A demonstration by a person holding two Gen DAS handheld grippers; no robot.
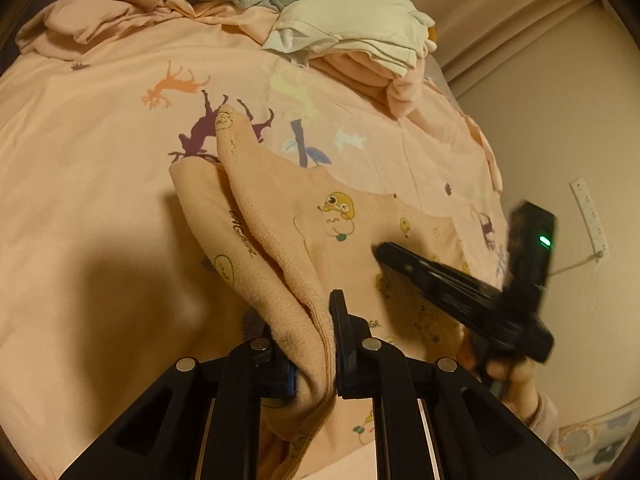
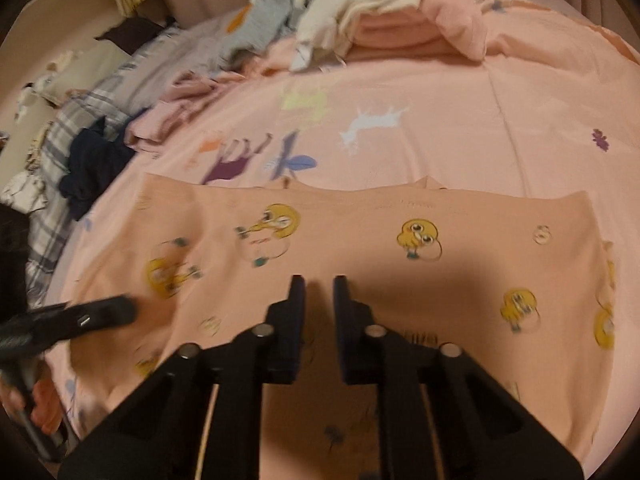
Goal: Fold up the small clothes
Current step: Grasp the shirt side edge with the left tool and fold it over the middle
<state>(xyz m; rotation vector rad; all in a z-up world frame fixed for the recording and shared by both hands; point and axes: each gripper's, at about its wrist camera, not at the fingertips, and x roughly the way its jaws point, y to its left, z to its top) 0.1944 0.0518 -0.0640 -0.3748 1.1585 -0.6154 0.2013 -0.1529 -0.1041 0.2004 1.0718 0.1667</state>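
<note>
Peach bed sheet [image 1: 100, 184] with deer print fills my view; folded stack [image 1: 360, 32] at far edge, beige wall behind. Peach garment [image 2: 360, 232], soft knit with yellow cartoon print, lies flat on bed. My left tongs [image 1: 316, 344] clamp its lifted edge. My right tongs [image 2: 319, 292] nearly closed above garment, gripping nothing.

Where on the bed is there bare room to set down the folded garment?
Bare sheet lies between the peach garment and the folded stack, and on to the right. The far left is crowded: a navy item, pink clothes and a grey pile.
</note>
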